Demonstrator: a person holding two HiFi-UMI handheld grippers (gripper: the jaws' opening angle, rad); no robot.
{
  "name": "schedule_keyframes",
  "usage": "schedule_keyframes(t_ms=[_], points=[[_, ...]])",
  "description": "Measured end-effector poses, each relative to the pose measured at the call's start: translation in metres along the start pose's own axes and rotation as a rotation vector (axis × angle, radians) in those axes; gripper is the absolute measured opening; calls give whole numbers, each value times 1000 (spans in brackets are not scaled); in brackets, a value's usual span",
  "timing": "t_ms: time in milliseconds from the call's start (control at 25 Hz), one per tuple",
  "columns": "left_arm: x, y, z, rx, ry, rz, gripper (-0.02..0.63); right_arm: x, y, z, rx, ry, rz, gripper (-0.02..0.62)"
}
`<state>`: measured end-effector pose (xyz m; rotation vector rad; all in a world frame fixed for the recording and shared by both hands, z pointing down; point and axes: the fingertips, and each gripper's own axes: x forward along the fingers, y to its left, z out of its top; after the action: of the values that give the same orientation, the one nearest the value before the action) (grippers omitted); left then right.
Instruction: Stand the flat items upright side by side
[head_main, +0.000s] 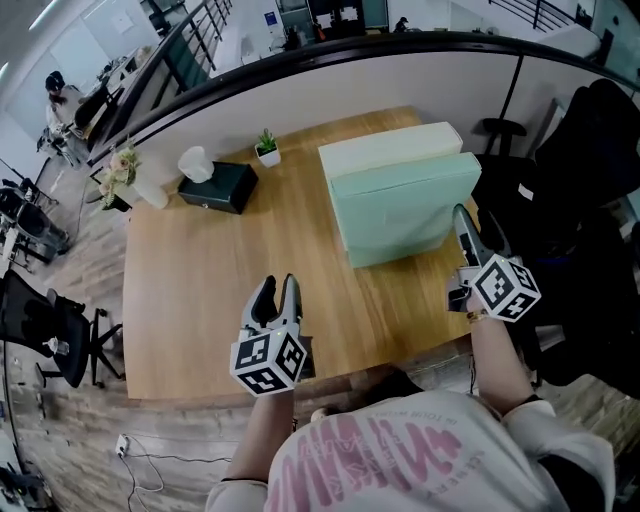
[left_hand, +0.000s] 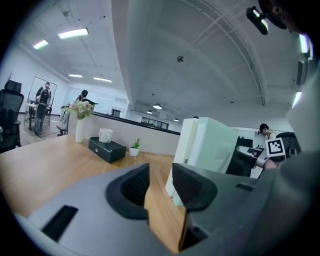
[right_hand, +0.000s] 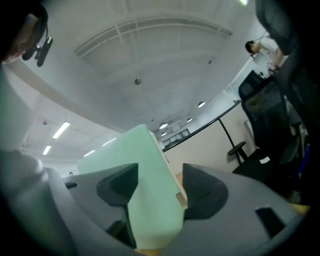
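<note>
Left tool (head_main: 279, 284) over light wooden table (head_main: 190, 290): jaws narrow, nothing between. Cream rectangular foam slab (head_main: 385, 148) and mint-green rectangular foam slab (head_main: 405, 205) upright on edge, touching, side by side. Right tool (head_main: 462, 216) at green slab's corner: jaws half apart, no grip evident. Judged essentially complete.

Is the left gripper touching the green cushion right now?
Apart. The head view shows bare table between the left gripper and the green cushion.
</note>
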<state>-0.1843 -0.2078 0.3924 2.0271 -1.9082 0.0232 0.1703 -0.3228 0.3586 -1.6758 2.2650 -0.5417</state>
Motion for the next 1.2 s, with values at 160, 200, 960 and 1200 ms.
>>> schedule_keyframes(t_ms=[160, 200, 960, 1200], points=[[-35, 41, -1, -55, 15, -21, 92, -33, 10, -44, 123, 17, -141, 201], [-45, 52, -3, -67, 22, -25, 80, -42, 17, -60, 149, 37, -167, 173], [-198, 199, -3, -104, 35, 2, 2, -109, 378, -250, 106, 409, 241, -2], [-218, 192, 34, -71, -104, -36, 2, -114, 435, -214, -99, 334, 393, -3]])
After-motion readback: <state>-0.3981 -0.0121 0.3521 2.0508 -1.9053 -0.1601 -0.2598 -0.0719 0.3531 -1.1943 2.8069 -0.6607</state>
